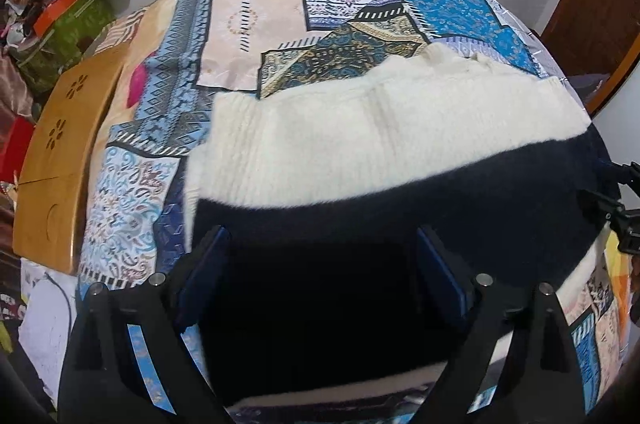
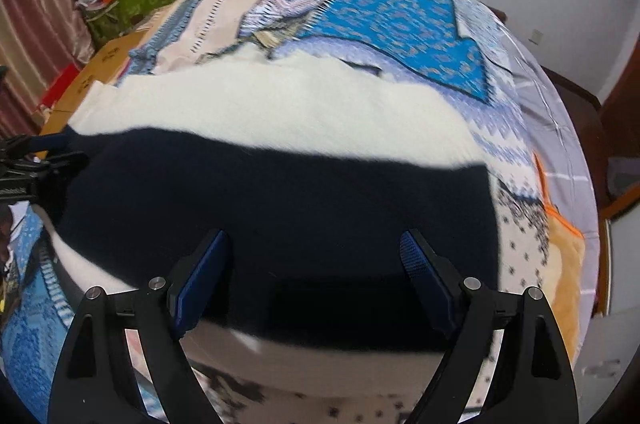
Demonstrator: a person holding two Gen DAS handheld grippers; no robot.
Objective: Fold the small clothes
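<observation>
Both tongs, left tongs (image 1: 322,266) and right tongs (image 2: 314,264), stand wide apart, holding nothing, over the navy band of the sweater (image 1: 360,128). Risk: closing here would pinch one knit layer or the bedspread (image 1: 256,24) beneath, dragging the fold crooked. Beyond the sweater, patchwork bedspread; beside it a wooden board (image 1: 64,152); behind, cluttered boxes (image 1: 64,32) and white wall.

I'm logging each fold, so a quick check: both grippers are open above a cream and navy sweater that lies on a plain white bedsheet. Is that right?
Not quite. The bedsheet is not plain white; it is a blue, cream and beige patchwork print, as both wrist views show. The rest holds: the left gripper and right gripper are both open above the cream and navy sweater.
</observation>
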